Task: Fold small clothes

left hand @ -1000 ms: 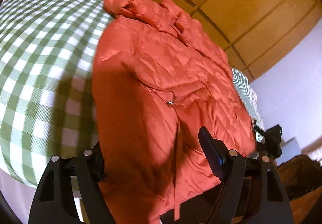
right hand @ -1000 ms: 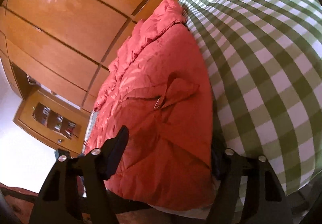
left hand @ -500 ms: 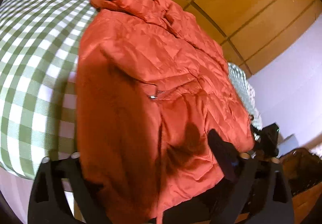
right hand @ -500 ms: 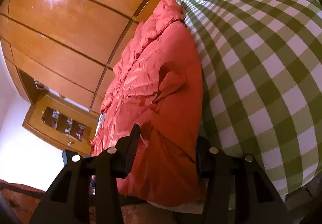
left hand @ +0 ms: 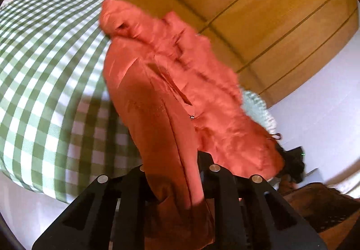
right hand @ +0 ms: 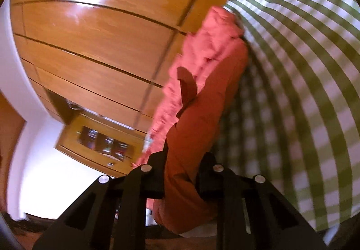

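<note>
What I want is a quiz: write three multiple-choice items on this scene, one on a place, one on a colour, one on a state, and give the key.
1. Where does the jacket lie?
A. on the floor
B. on the checked bedcover
C. in a cabinet

2. What colour is the jacket?
A. orange-red
B. blue
C. white

3. What is between the fingers of the left tool?
A. nothing
B. a pillow
C. the jacket's edge

Key: 1 B, green-and-white checks lie under it; 2 A, it is orange-red in both views; 3 C, the jaws are closing with fabric pinched between them.
</note>
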